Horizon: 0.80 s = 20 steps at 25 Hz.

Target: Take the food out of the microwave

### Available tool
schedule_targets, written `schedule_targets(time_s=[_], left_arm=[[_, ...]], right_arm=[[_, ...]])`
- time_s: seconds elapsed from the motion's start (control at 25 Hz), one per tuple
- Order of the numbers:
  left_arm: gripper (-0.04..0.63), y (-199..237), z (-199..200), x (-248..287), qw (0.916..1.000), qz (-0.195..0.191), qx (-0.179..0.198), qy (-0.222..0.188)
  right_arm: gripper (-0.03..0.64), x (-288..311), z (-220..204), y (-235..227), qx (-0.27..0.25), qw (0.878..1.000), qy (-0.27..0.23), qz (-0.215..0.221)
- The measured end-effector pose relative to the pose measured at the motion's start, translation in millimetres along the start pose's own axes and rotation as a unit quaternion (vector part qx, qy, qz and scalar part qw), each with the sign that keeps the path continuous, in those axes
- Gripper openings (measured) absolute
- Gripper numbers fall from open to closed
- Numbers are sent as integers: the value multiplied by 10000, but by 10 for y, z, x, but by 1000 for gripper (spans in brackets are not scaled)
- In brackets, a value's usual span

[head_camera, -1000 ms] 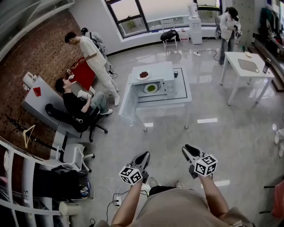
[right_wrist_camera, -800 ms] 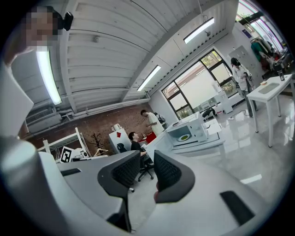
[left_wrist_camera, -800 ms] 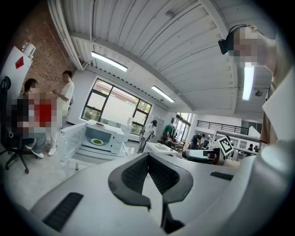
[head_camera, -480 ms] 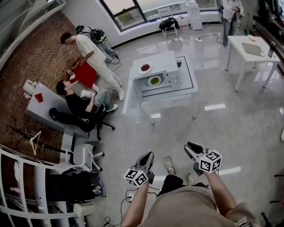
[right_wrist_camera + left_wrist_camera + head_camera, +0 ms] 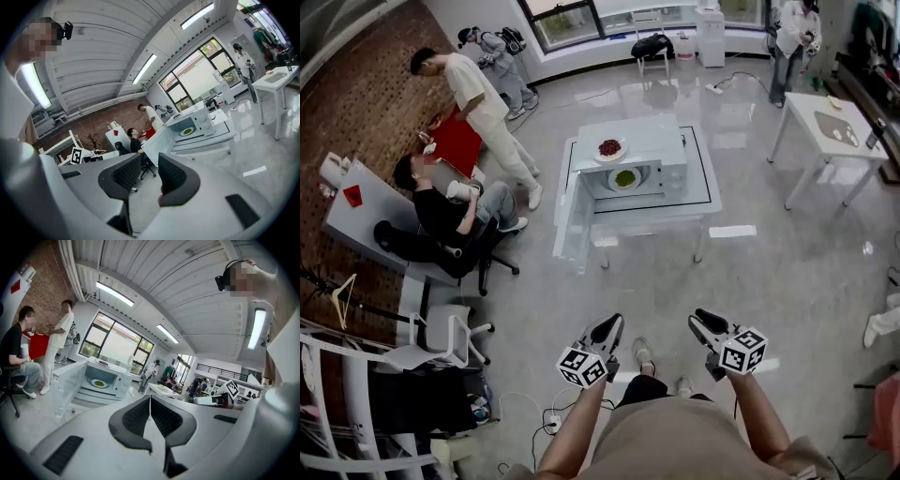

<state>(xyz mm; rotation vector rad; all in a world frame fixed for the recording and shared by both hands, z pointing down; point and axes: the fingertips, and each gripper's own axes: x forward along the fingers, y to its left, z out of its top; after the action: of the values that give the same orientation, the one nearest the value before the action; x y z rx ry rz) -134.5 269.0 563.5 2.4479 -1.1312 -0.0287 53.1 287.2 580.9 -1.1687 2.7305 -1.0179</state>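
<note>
A white microwave (image 5: 649, 155) stands on a white table (image 5: 705, 199) far ahead, its door (image 5: 570, 214) swung open to the left. Inside lies a plate of green food (image 5: 624, 178), also seen as the green plate (image 5: 99, 383) and the green plate (image 5: 187, 132). A plate of red food (image 5: 608, 148) rests on the microwave's top. My left gripper (image 5: 612, 324) is held low near my body, jaws closed together, left gripper (image 5: 150, 405). My right gripper (image 5: 697, 320) stands open and empty, right gripper (image 5: 150, 174). Both are several steps from the microwave.
A seated person (image 5: 441, 214) and a standing person (image 5: 478, 94) are left of the microwave table. An office chair (image 5: 441, 330) and shelving stand at my left. Another white table (image 5: 834, 131) is at the far right, with a person (image 5: 791, 33) behind it.
The head view has shifted as the person holding the grippers steps over the floor. Both grippers stay low in front of the body, in the same pose.
</note>
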Motion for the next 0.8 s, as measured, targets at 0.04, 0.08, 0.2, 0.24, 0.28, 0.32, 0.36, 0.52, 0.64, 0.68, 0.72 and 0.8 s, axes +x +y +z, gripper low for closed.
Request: schedule_targets(time_s=[0.04, 0.08, 0.2, 0.24, 0.28, 0.32, 0.36, 0.52, 0.64, 0.68, 0.72, 0.8], left_arm=[[8, 91, 68, 73, 10000, -59, 14, 5], [8, 179, 136, 137, 9999, -115, 18, 4], [8, 430, 357, 303, 9996, -264, 26, -38], [8, 515, 428, 354, 9995, -311, 25, -58], [8, 597, 492, 402, 9993, -356, 19, -76], [8, 675, 544, 443, 9992, -400, 10, -90], [8, 746, 589, 476, 9990, -446, -3, -100], [8, 1015, 742, 563, 9980, -622, -50, -90], [8, 1203, 843, 627, 9973, -730, -22, -44], [8, 1260, 881, 645, 9971, -761, 11, -35], [8, 1315, 919, 662, 9968, -791, 64, -32], [8, 1428, 994, 708, 9962, -851, 203, -39]], right_arm=[[100, 83, 65, -41, 37, 10000, -1, -59], [100, 165, 127, -74, 66, 9999, -2, -116], [100, 434, 321, -137, 84, 9996, -17, -258], [100, 537, 384, -157, 81, 9995, -27, -295], [100, 640, 442, -176, 78, 9994, -39, -325], [100, 740, 494, -191, 74, 9993, -53, -349], [100, 833, 543, -199, 69, 9993, -68, -368], [100, 1156, 740, -185, 129, 9987, -216, -448], [100, 1350, 852, -224, 263, 9975, -376, -543], [100, 1410, 876, -246, 289, 9970, -422, -579], [100, 1470, 896, -268, 305, 9965, -468, -621], [100, 1590, 957, -290, 320, 9953, -580, -705]])
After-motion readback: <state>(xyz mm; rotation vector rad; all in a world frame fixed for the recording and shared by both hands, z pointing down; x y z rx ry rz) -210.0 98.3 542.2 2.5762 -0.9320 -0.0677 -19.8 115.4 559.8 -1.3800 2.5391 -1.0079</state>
